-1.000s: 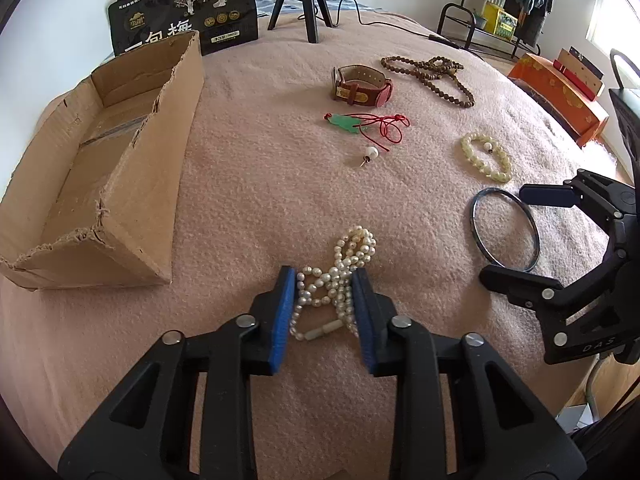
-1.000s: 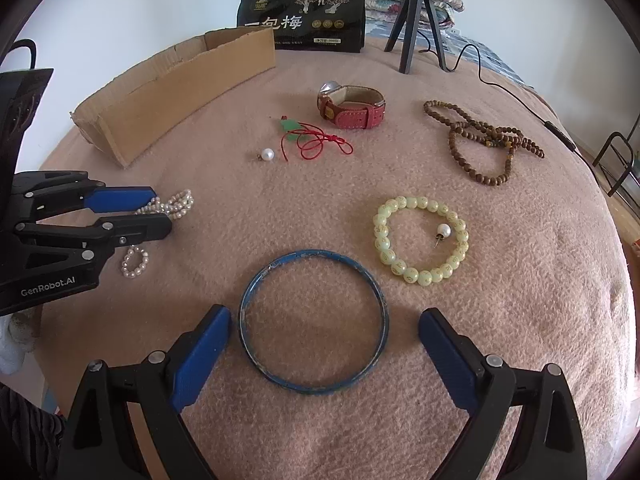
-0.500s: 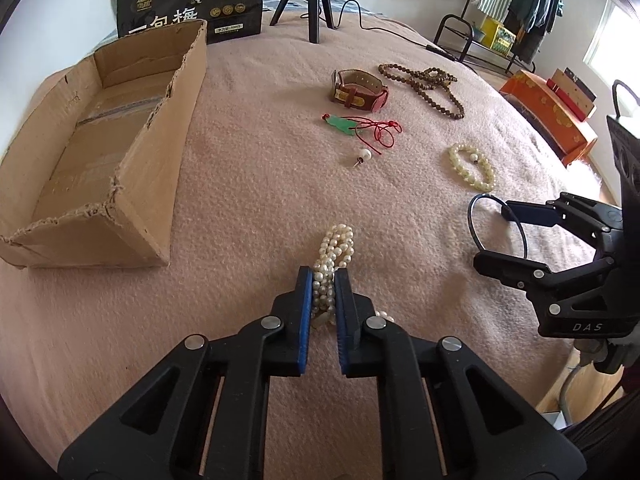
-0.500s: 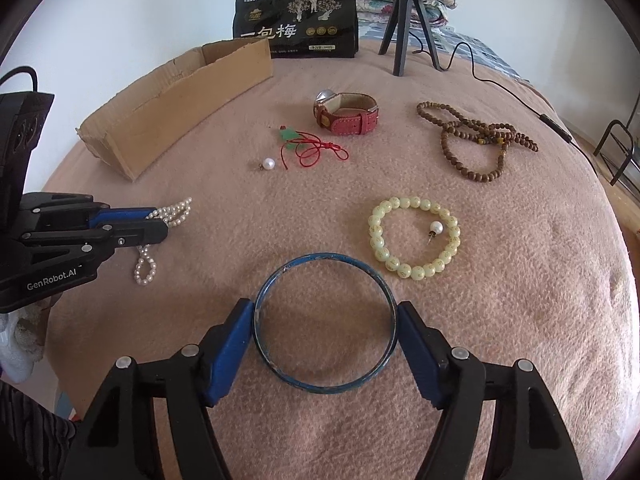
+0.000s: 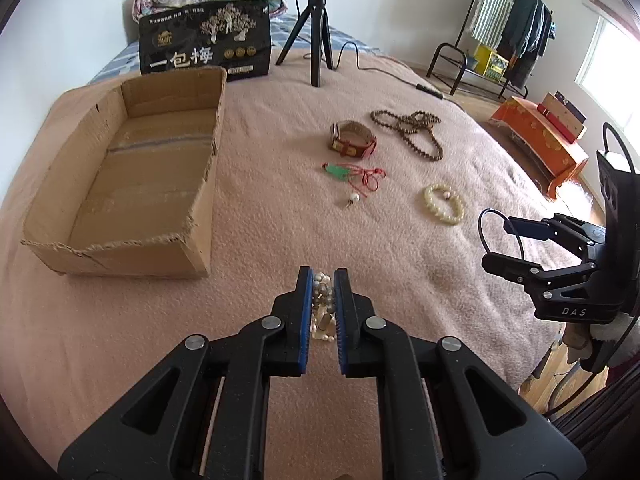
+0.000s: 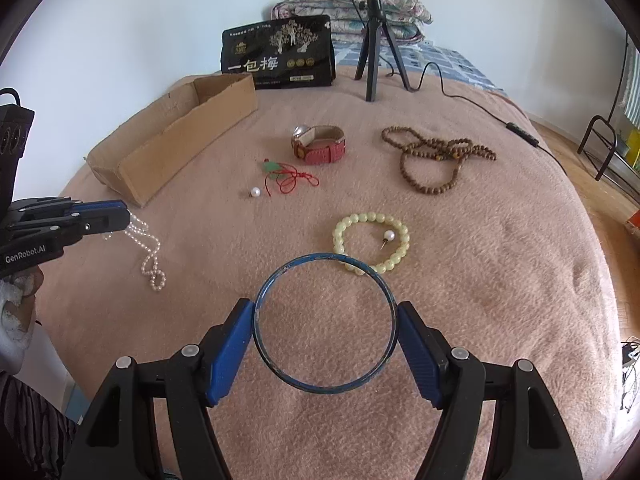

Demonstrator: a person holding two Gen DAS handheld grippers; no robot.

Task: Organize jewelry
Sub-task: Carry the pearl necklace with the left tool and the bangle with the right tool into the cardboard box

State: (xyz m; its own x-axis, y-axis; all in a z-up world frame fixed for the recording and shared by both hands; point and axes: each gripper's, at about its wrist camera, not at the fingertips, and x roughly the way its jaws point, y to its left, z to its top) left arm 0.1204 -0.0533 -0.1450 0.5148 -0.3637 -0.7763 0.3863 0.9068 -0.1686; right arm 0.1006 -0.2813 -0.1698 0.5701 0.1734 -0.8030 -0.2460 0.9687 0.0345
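My left gripper [image 5: 323,280] is shut on a white pearl necklace [image 5: 322,300]. In the right wrist view the necklace [image 6: 150,256] dangles from the left gripper [image 6: 120,216], its lower loop near the pink blanket. My right gripper [image 6: 325,306] is shut on a thin blue bangle [image 6: 320,257], one pad pressing on each side, and holds it above the blanket. In the left wrist view the bangle [image 5: 482,228] sits in the right gripper [image 5: 498,242]. An open cardboard box [image 5: 200,208] lies at the left with nothing visible inside.
On the blanket lie a red-strapped watch [image 5: 353,142], brown wooden beads [image 5: 412,132], a green pendant on red cord [image 5: 352,172], a pearl pin [image 5: 354,199] and a pale green bead bracelet [image 6: 372,246] around another pearl pin [image 6: 388,236]. A tripod [image 5: 316,40] and black bag [image 5: 206,48] stand behind.
The left jaws closed on the pearl necklace and the right jaws on the blue bangle. Both grippers then rose, lifting the necklace and bangle off the blanket.
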